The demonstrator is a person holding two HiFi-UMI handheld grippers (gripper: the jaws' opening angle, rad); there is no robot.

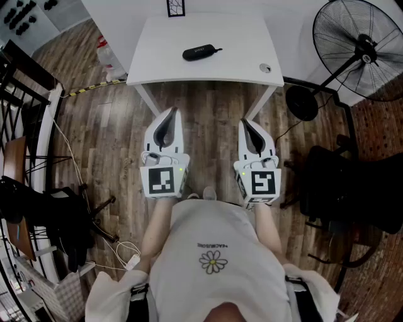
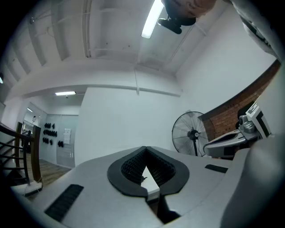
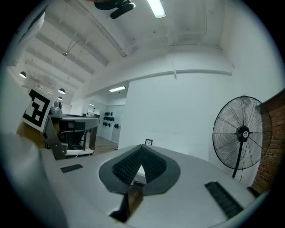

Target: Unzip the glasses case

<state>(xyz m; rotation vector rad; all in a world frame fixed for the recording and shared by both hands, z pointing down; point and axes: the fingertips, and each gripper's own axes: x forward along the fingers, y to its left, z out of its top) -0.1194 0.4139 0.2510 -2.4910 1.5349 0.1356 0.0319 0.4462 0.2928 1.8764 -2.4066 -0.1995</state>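
Both grippers, the left gripper (image 1: 169, 117) and the right gripper (image 1: 247, 124), are held side by side above the wooden floor (image 1: 208, 119), jaws closed together and empty. Beyond their tips, the black glasses case (image 1: 201, 52) lies zipped on the white table (image 1: 164, 60), well apart from both.

Desk (image 1: 164, 63) top mostly bare, near edge open for approach. Glasses case (image 1: 201, 52) mid-desk, free room all round. Small round fitting (image 1: 265, 68) by near right corner. Frame (image 1: 176, 7) at far edge. Fan (image 1: 362, 50) beyond right edge.
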